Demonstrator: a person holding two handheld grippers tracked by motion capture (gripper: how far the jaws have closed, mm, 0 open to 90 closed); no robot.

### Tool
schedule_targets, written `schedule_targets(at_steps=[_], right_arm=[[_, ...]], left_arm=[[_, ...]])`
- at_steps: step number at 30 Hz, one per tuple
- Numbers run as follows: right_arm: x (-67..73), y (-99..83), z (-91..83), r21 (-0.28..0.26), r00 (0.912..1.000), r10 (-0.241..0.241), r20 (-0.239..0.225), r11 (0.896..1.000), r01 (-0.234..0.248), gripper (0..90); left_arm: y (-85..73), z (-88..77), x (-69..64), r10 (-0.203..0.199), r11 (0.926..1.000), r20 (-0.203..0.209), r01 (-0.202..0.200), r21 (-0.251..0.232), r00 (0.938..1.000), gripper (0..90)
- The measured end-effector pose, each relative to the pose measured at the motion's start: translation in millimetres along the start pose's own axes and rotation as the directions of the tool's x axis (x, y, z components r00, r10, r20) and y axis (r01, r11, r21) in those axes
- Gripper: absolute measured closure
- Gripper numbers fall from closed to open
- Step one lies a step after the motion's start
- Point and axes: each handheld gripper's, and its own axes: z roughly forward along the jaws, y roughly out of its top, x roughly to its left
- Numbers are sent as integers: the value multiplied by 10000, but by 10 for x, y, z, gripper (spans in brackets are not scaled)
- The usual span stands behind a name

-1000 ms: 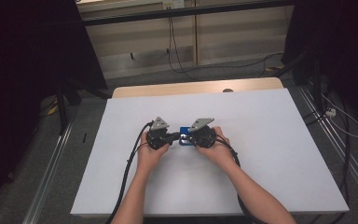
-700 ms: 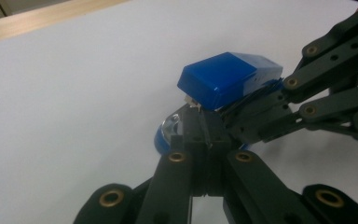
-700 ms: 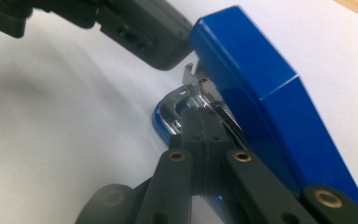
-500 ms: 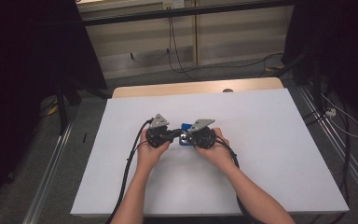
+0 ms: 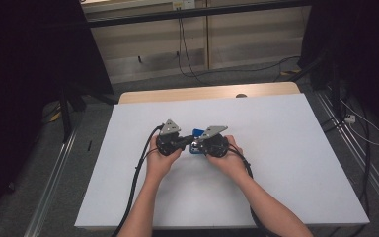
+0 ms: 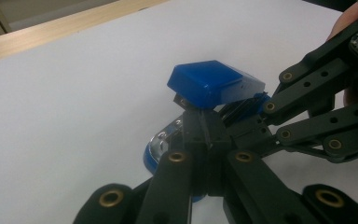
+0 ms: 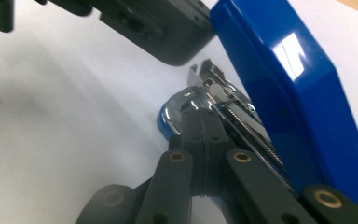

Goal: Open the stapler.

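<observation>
- A blue stapler [image 5: 196,141] sits near the middle of the white surface [image 5: 296,163], between the two hands, with its lid swung up and open.
- In the left gripper view the blue lid [image 6: 212,86] is raised at an angle above the chromed base [image 6: 161,147], and the metal staple track shows between them.
- The left tongs [image 6: 204,133] are pressed together, their tips set against the stapler just under the raised lid; whether they pinch a part of it or only lean on it I cannot tell.
- The right tongs [image 7: 202,128] are likewise pressed together, their tips lying along the staple channel [image 7: 242,121] close to the curved chromed front of the base.
- In the high view the left tongs [image 5: 186,140] and the right tongs [image 5: 199,144] meet at the stapler from either side, both hands low on the surface.
- Judgement: opening the stapler looks done, and the work now seems to be on the exposed track, perhaps loading or clearing it.
- No loose staples are to be made out nearby, so that reading is unsure.
- Left to do, probably: finish with the track, lower the lid and draw both tongs away.
</observation>
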Motion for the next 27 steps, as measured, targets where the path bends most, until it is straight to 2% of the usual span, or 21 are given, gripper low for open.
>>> schedule_targets(at_steps=[1,6,11,15,24,27], right_arm=[[-4,-5,-3,-39,10000,20,63,10000,-20,900],[-29,-46,-13,-481,9992,381,148,9981,-373,900],[-33,19,-67,-1034,9979,580,284,9931,-548,900],[-11,39,-51,-1060,9982,397,439,9938,-349,900],[-9,25,-17,-1003,9969,364,693,9945,-293,900],[-17,20,-21,-1112,9963,441,737,9931,-358,900]], left_arm=[[0,0,-5,-112,9999,54,112,-15,9999,900],[3,-2,-2,-79,10000,30,79,-28,10000,900],[-1,1,1,-35,10000,35,35,-21,10000,900],[4,-12,-1,-101,9999,-40,100,-77,9999,900],[-4,-34,25,-100,9999,-161,97,-135,9998,900],[-17,-22,39,-66,10000,-213,66,-12,9998,900]])
